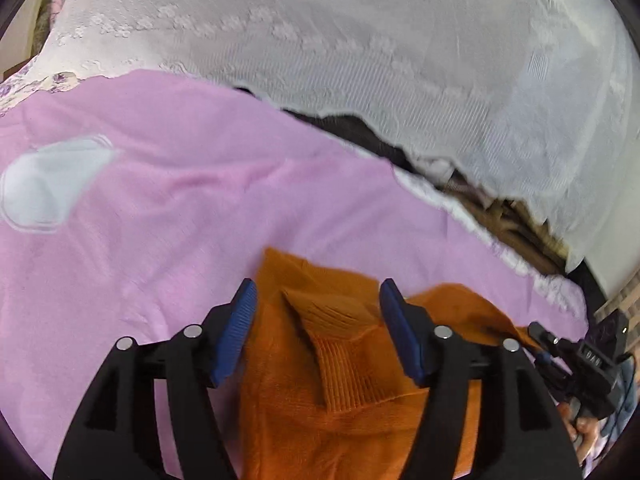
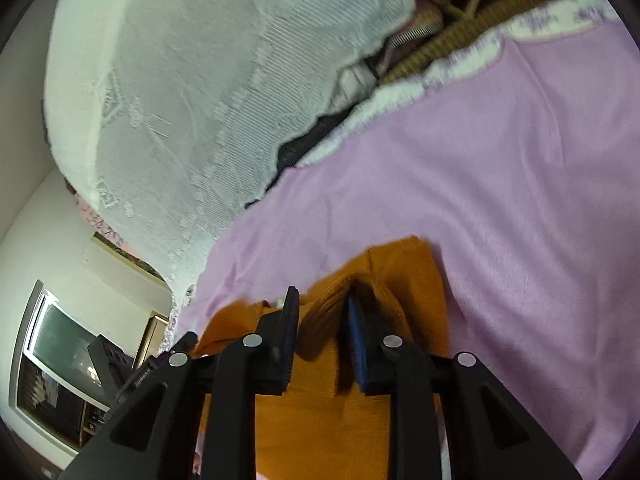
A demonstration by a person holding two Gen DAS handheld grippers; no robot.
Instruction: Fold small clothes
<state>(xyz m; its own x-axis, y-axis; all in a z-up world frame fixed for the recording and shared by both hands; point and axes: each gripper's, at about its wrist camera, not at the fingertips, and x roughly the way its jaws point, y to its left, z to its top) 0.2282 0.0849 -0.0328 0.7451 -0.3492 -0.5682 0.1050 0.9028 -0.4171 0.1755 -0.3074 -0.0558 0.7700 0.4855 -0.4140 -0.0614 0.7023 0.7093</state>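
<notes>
A small orange knit garment with a ribbed band lies on a pink cloth. My left gripper hangs just over it, open, its blue pads wide apart on either side of the ribbed part and touching nothing. In the right wrist view the same orange garment lies on the pink cloth. My right gripper stands narrowly open with a raised ribbed fold of the garment between its pads; the pads do not clamp it.
A white lace cover drapes behind the pink cloth, also as the lace cover. Wicker furniture shows in the gap. The other handheld device and a hand sit at the right edge. A white patch marks the pink cloth.
</notes>
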